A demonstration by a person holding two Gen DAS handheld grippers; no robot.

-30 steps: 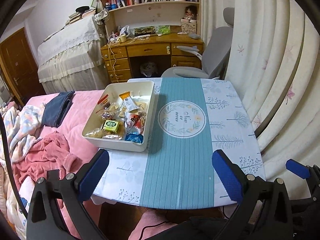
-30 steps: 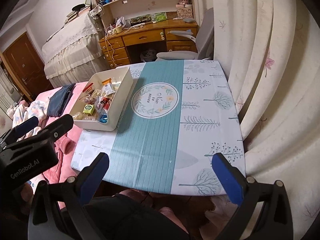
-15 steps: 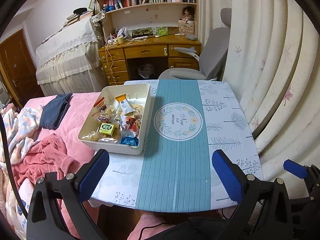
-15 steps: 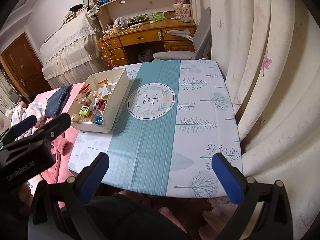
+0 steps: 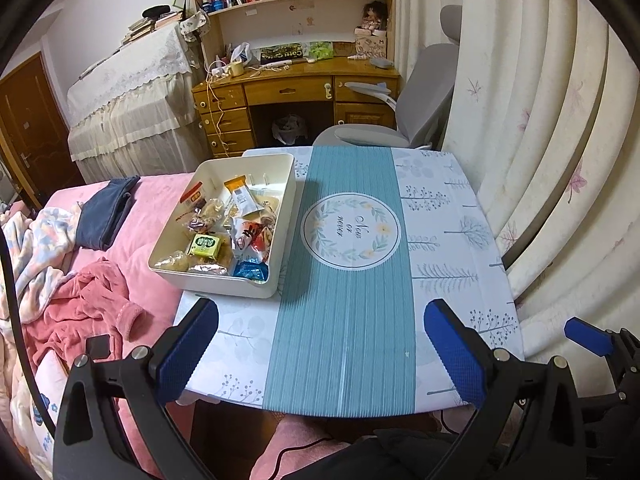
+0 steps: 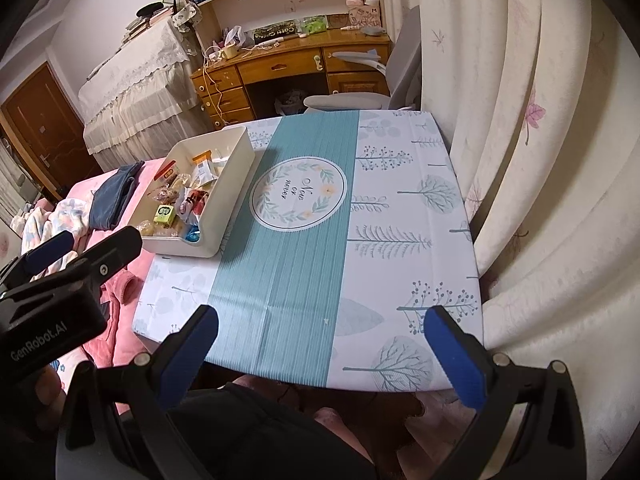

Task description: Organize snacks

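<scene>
Both claws spread wide, empty: left gripper (image 5: 320, 344), right gripper (image 6: 320, 344). Snacks (image 5: 224, 232) mid-left in white bin (image 5: 224, 286) look light, crinkly, slippery; pinch wrapper edges.

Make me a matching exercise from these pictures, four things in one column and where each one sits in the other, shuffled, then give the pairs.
Things
1. white bin
2. round wreath print
3. green snack packet
4. navy folded cloth

Places
A. on the pink bed
B. on the table's left side
C. inside the bin
D. middle of the teal stripe

Pairs: 1-B, 2-D, 3-C, 4-A
</scene>
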